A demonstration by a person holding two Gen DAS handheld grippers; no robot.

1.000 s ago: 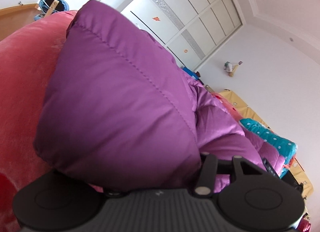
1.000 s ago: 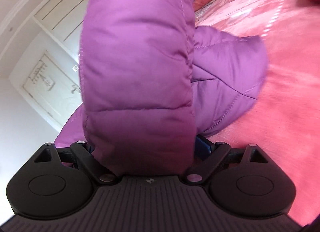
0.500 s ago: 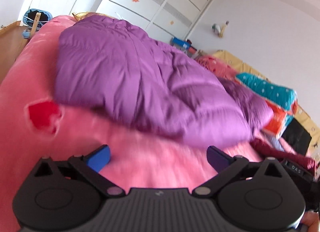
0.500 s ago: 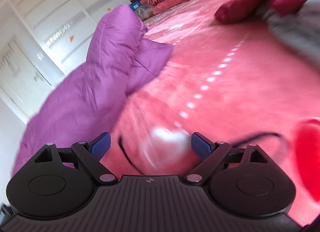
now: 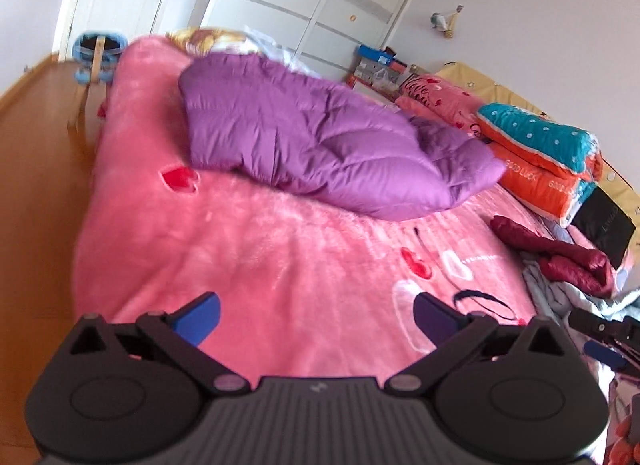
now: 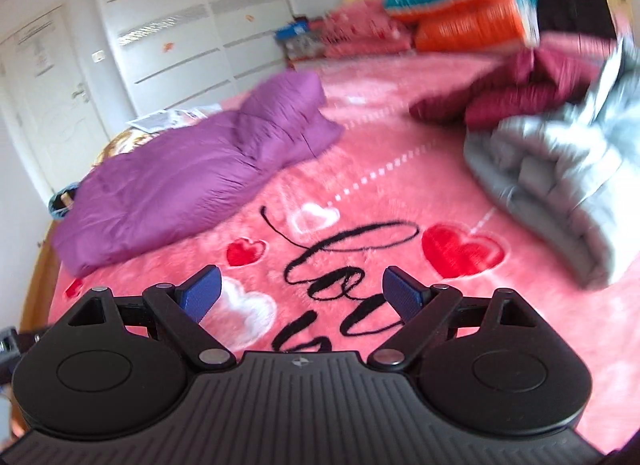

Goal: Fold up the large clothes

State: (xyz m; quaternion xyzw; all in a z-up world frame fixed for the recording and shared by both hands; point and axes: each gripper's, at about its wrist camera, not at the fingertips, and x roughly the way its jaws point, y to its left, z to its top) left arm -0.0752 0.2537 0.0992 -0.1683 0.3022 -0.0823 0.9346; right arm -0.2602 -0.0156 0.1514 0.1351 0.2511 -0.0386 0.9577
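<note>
A purple down jacket (image 5: 332, 145) lies folded into a bundle on the far part of a pink plush bed cover (image 5: 280, 265). The right wrist view shows the same purple jacket (image 6: 188, 177) at the left on that cover (image 6: 360, 185). My left gripper (image 5: 316, 315) is open, well back from the jacket, nothing between its blue pads. My right gripper (image 6: 302, 293) is open too, over the black lettering and hearts on the cover, and holds nothing. Part of the right gripper (image 5: 600, 337) shows at the left wrist view's right edge.
A grey padded jacket (image 6: 560, 181) and a dark red jacket (image 6: 500, 93) lie heaped at the right. Folded orange and teal quilts (image 5: 540, 157) are stacked by the headboard. A white wardrobe (image 5: 304, 5) and door stand behind; a wooden floor (image 5: 36, 185) runs left of the bed.
Both grippers have let go of the purple jacket and opened. Both have pulled back and up from it; the jacket now lies by itself on the cover.
</note>
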